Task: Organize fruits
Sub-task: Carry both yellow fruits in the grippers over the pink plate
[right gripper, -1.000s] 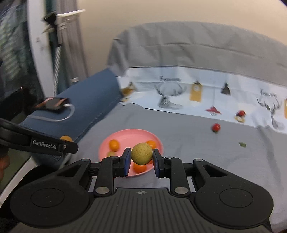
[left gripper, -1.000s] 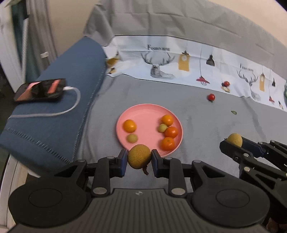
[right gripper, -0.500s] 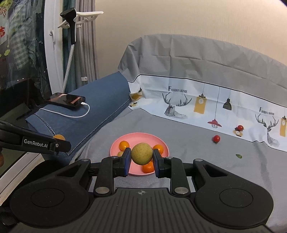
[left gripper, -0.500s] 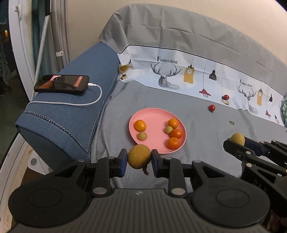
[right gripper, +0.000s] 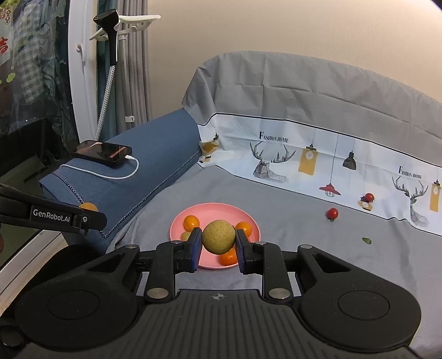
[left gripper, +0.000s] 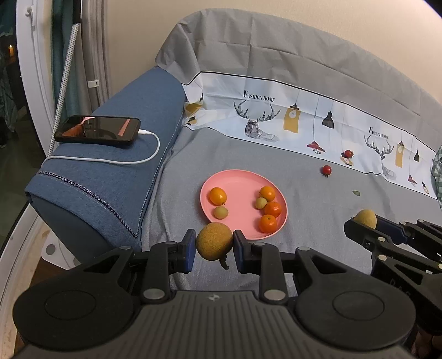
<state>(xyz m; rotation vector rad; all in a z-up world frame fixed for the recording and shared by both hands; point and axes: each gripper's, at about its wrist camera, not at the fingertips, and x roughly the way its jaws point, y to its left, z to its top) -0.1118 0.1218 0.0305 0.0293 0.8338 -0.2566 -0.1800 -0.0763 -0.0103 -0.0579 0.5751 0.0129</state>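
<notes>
My left gripper is shut on a round brownish-yellow fruit with a short stem, held above the sofa seat just in front of the pink plate. My right gripper is shut on a similar yellow-brown fruit, held above the near side of the same plate. The plate holds several small oranges and two small yellow-green fruits. A cherry tomato lies on the grey cover to the right, another by the printed band.
A blue sofa arm on the left carries a phone on a white charging cable. A small green leaf lies on the grey seat cover. The printed cloth runs along the backrest. A garment steamer stands at far left.
Both grippers have pulled back and up from the plate with their fruits still held; the plate looks smaller and more of the sofa and room shows.
</notes>
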